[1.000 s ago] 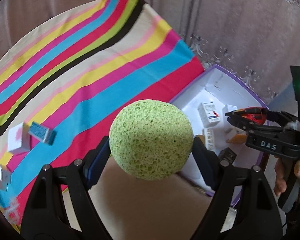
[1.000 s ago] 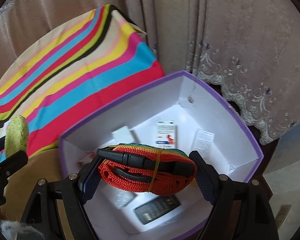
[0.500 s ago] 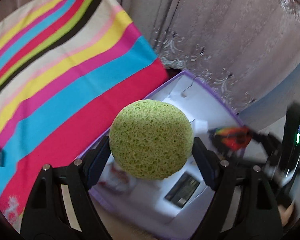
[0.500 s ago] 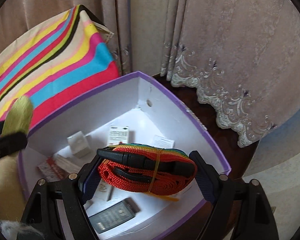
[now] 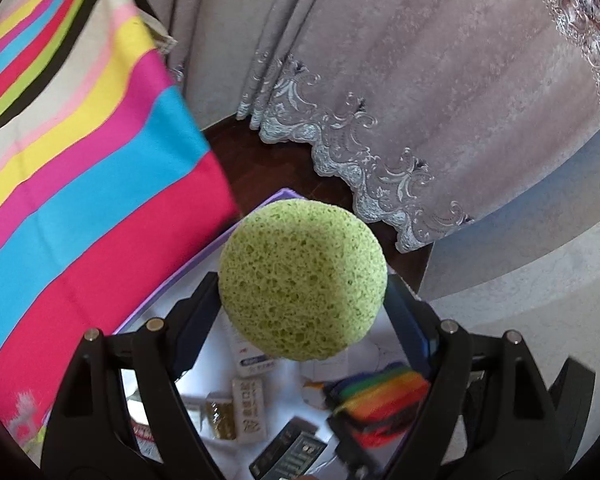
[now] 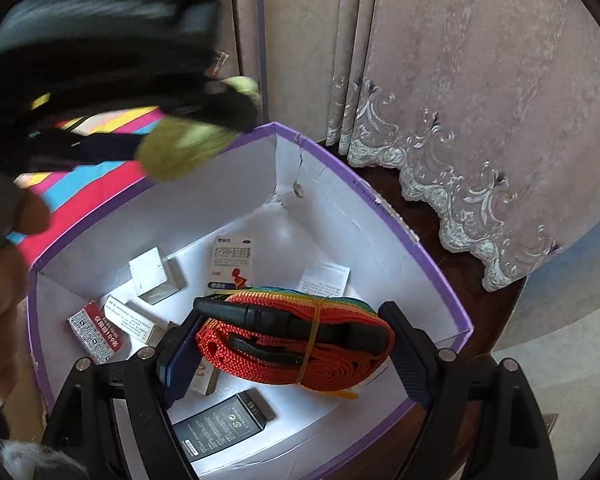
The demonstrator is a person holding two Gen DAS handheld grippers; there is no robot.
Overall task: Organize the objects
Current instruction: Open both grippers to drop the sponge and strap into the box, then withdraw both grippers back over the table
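My left gripper is shut on a round green sponge and holds it above the open purple-rimmed white box. The sponge also shows blurred in the right wrist view, over the box's far left wall. My right gripper is shut on a bundled red and rainbow strap with a black buckle, held over the box. The strap shows in the left wrist view too.
Inside the box lie several small cartons, a medicine box, a paper leaflet and a black battery. A striped cloth covers the table at left. A curtain hangs behind, over dark floor.
My left gripper has swung right with the sponge, from over the striped table to above the box. My right gripper has moved farther over the box, still holding the strap.
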